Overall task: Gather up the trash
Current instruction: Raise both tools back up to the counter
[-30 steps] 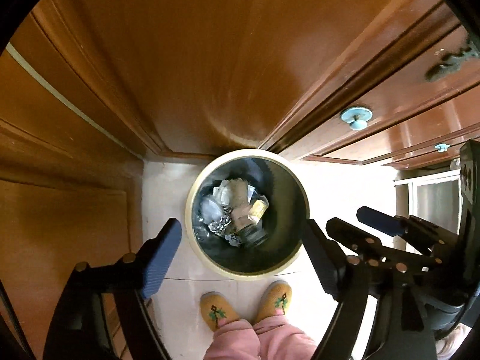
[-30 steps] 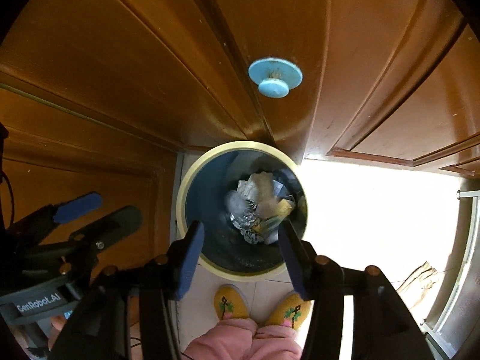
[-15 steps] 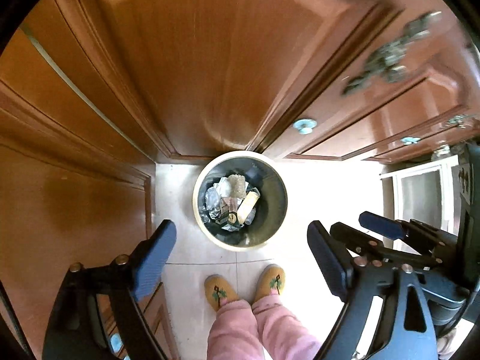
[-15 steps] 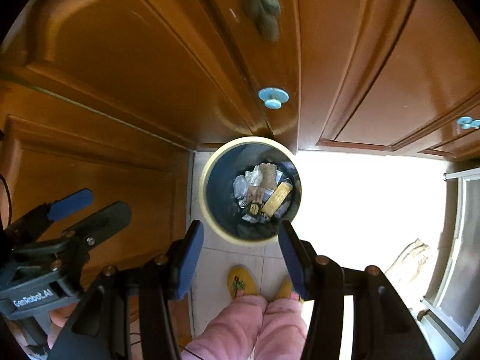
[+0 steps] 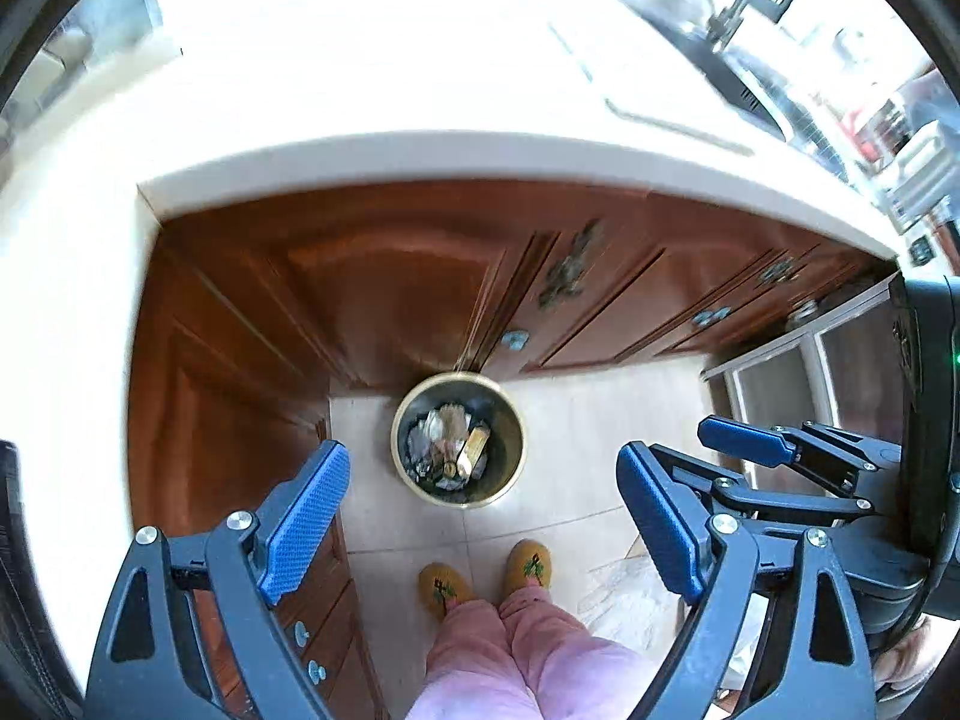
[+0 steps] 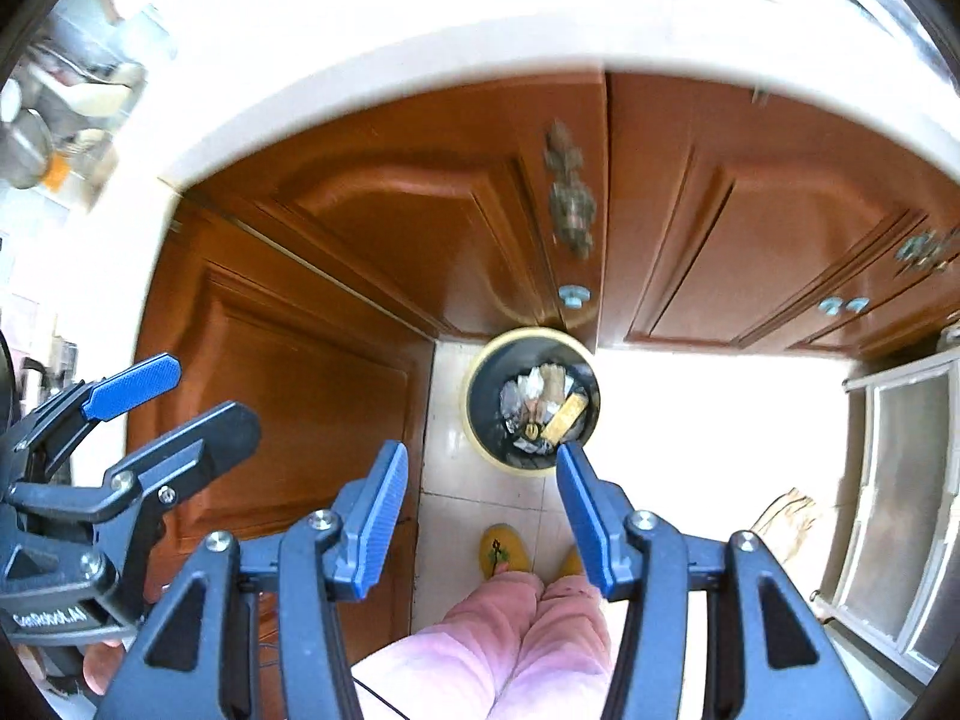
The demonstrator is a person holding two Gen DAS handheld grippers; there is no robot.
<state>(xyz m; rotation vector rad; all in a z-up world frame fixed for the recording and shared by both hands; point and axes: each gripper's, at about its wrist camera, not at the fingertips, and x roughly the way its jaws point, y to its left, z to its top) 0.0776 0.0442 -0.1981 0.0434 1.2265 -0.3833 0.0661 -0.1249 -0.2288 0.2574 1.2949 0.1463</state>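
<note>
A round bin with a pale yellow rim (image 5: 398, 438) (image 6: 470, 402) stands on the tiled floor against the cabinets, far below both grippers. It holds crumpled foil and paper trash (image 5: 441, 438) (image 6: 528, 396) and a gold pack (image 5: 474, 447) (image 6: 565, 411). My left gripper (image 5: 480, 516) points steeply down, high above the bin, open wide with nothing between its blue pads. My right gripper (image 6: 480, 516) hangs beside it at about the same height, jaws apart by a narrower gap and empty. Each gripper also shows at the edge of the other's view.
Brown wooden cabinet doors (image 5: 390, 276) (image 6: 390, 228) stand behind the bin under a pale countertop edge (image 5: 420, 156) (image 6: 420, 60). A person's feet in yellow slippers (image 5: 444, 588) (image 6: 503, 549) and pink trousers stand just before the bin. A glass-door unit (image 5: 780, 384) (image 6: 900, 480) stands right.
Both grippers have risen well above the bin, which now looks much smaller. The countertop has come into view. The left jaws have widened slightly.
</note>
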